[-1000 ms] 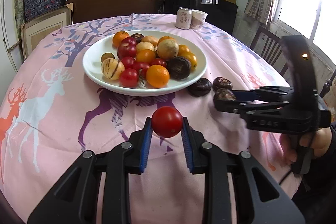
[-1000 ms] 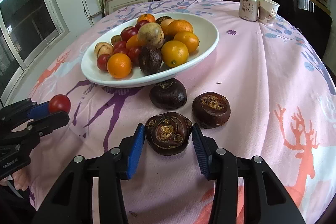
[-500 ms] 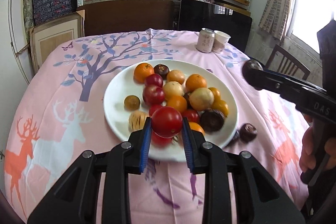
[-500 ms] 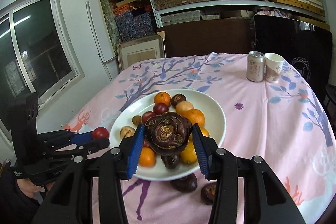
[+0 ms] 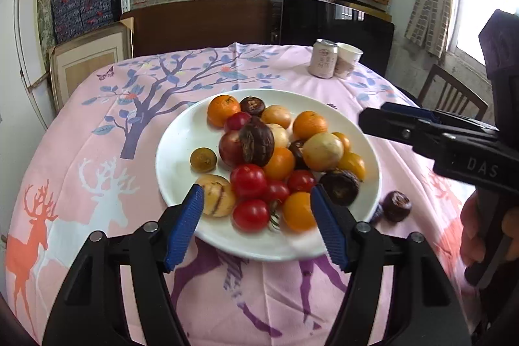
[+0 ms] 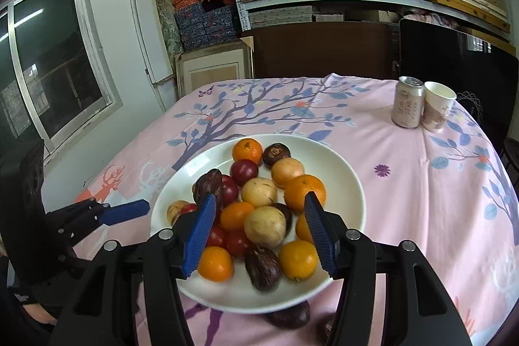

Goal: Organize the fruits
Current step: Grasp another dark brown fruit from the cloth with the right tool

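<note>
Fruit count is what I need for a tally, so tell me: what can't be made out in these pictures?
- Left wrist view: the dark fruit on the cloth has a neighbour hidden behind the plate rim.
- Right wrist view: dark fruits below the plate are cut off by the rim and the right tool.
- Both views: fruit lower in the pile is covered by fruit above.
- Can lettering: too small.

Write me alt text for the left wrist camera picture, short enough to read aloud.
The open left gripper hovers empty over the near rim of a white plate piled with oranges, cherry tomatoes and dark water chestnuts, on a pink deer-print tablecloth. The right gripper, also empty, reaches in from the right.
</note>
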The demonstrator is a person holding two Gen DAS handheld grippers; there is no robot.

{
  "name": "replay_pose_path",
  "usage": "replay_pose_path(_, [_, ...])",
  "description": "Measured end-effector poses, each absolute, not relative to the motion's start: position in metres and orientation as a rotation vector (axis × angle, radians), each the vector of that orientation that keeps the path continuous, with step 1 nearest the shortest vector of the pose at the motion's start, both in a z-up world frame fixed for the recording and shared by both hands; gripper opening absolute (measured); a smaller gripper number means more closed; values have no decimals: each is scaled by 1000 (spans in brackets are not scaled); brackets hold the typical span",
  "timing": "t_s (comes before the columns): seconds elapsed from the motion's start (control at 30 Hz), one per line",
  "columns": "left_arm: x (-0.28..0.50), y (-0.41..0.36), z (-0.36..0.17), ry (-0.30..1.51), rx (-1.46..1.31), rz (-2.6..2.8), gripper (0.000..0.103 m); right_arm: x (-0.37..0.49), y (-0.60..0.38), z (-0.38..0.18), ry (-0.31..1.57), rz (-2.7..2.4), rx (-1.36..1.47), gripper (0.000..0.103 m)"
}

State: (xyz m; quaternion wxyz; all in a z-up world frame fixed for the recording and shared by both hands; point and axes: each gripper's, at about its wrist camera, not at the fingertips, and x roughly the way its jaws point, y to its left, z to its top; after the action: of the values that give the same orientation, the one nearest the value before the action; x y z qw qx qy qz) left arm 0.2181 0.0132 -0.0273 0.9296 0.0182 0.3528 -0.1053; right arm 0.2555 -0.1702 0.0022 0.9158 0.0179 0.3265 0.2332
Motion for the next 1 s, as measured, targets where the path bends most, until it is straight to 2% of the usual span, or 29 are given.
replay_pose_path(0.2, [172,3,-28,691,79,-254,74,225,-224,-23,750,416,8,59])
replay_pose_path(0.37, [155,-13,-45,745,112,-294,74,214,-231,-59,847,410,-83,59])
replay_pose_path(0.6, [151,-33,-62,808,136,-305,74,224,-213,-78,885,375,-166,59])
replay_pose_path(0.63, [152,-38,-64,816,141,-303,74,227,-213,-80,898,375,-160,57])
replay_pose_path(0.67, [154,-41,-65,823,140,-304,74,229,-213,-84,912,384,-150,44])
replay_pose_path(0.93, [182,-97,-74,830,134,-252,74,223,-269,-62,796,315,43,42])
replay_pose_path(0.97, [187,-103,-74,829,128,-241,73,223,-279,-59,780,298,65,42])
replay_pose_path(1.0, [191,-111,-75,835,127,-233,66,223,-289,-58,768,287,90,42])
